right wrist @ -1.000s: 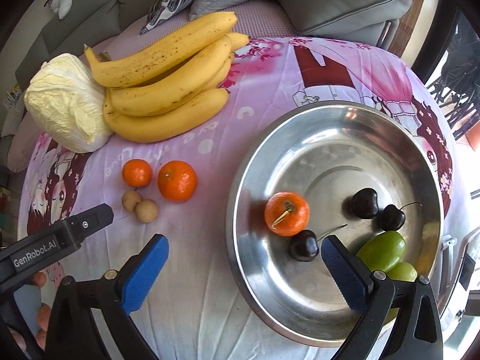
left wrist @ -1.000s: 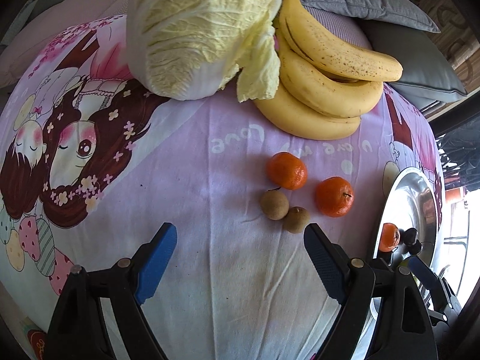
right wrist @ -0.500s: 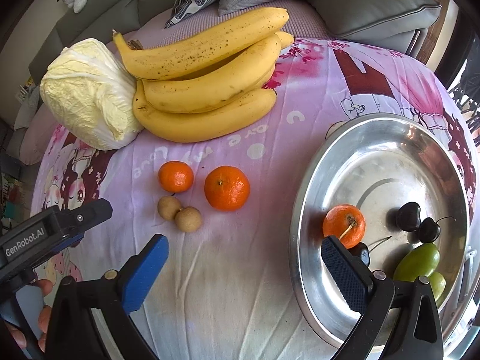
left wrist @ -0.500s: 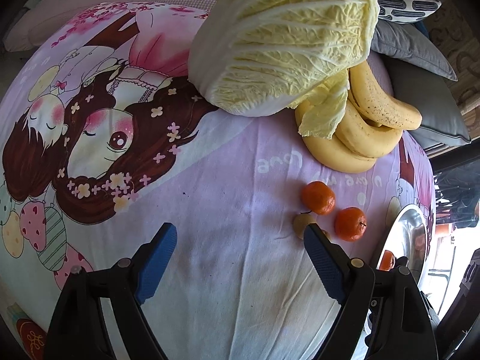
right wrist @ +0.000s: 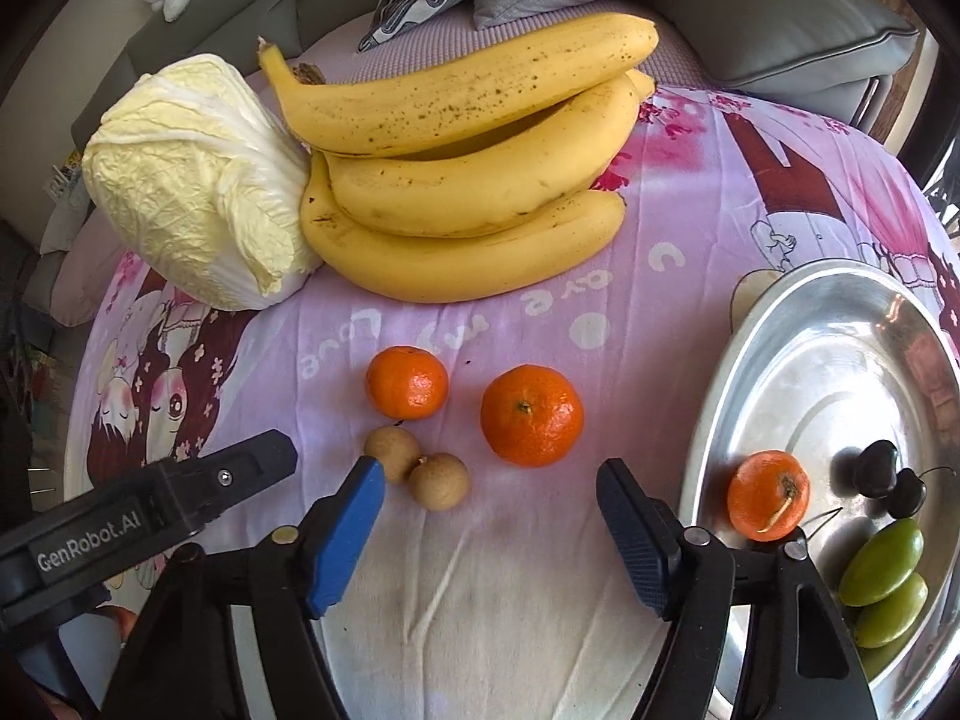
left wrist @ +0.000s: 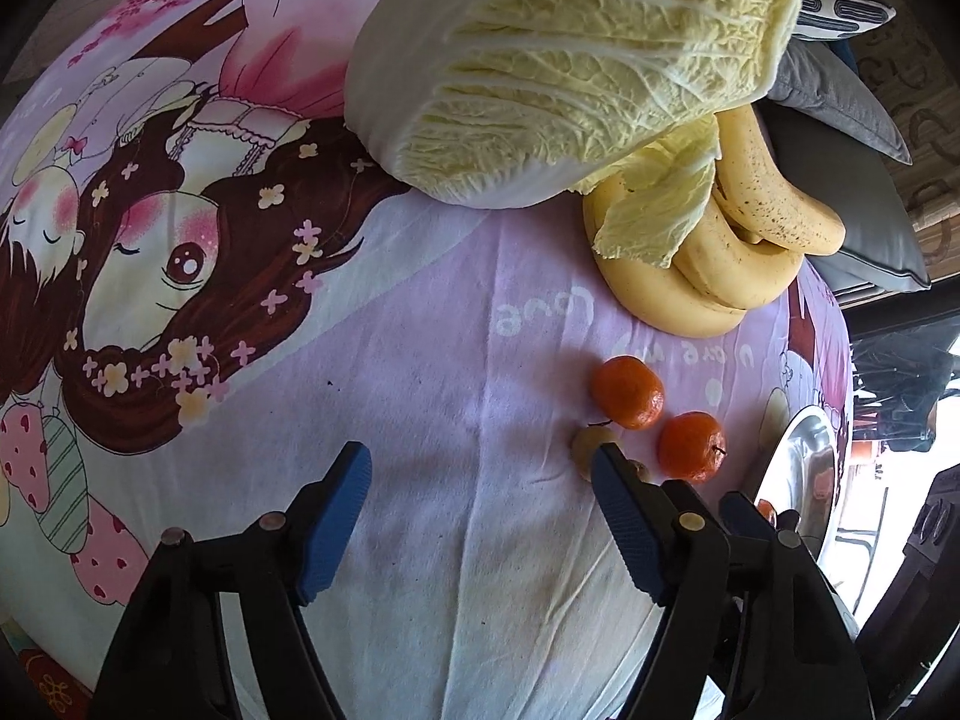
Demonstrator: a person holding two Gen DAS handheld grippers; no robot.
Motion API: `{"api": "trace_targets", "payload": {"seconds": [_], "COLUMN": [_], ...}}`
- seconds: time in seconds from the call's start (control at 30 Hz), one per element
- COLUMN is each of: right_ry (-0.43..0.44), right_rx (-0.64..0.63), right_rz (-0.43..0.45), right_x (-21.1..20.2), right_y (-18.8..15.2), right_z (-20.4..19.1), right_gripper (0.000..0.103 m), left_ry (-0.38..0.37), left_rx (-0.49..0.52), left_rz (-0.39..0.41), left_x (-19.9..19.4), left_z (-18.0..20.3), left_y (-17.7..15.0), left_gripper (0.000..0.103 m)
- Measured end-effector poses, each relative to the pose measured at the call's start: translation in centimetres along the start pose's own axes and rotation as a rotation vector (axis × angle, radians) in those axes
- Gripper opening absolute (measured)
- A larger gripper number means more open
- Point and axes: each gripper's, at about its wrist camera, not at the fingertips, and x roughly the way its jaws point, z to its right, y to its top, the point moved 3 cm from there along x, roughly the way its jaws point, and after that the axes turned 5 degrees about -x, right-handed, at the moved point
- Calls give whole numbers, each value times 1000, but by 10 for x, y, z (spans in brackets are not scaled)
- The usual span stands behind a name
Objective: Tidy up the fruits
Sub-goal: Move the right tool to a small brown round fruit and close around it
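Note:
Two loose tangerines, a small one and a bigger one, lie on the pink cartoon cloth, with two brown longans just in front of them. My right gripper hangs over the cloth just below the bigger tangerine, its jaws closing with nothing between them. A steel plate at the right holds a tangerine, dark cherries and green fruits. My left gripper is over bare cloth left of the longans, jaws closing and empty. Its right finger covers part of the longans.
A bunch of bananas and a napa cabbage lie at the back of the cloth. Grey cushions and a sofa stand behind. The left gripper's black body reaches in at the lower left of the right wrist view.
Both grippers have slid left across the cloth; the right one now faces the loose tangerines instead of the plate. Both pairs of jaws stand narrower than before.

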Motion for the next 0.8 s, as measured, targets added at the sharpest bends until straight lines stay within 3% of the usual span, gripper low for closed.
{"api": "trace_targets", "payload": {"seconds": [0.47,0.8], "right_ry": [44,85], "right_rx": [14,4], "right_rz": [-42,-29], "right_x": [27,33], "right_y": [0,4], "right_z": [-14,-28], "right_gripper": [43,32], "left_ry": [-18,-29], "left_rx": [-4,25], "left_rz": [-17,-26], "left_x": [4,7], "left_z": [0,12], "left_y": [7,6], "left_gripper": [76,76]}}
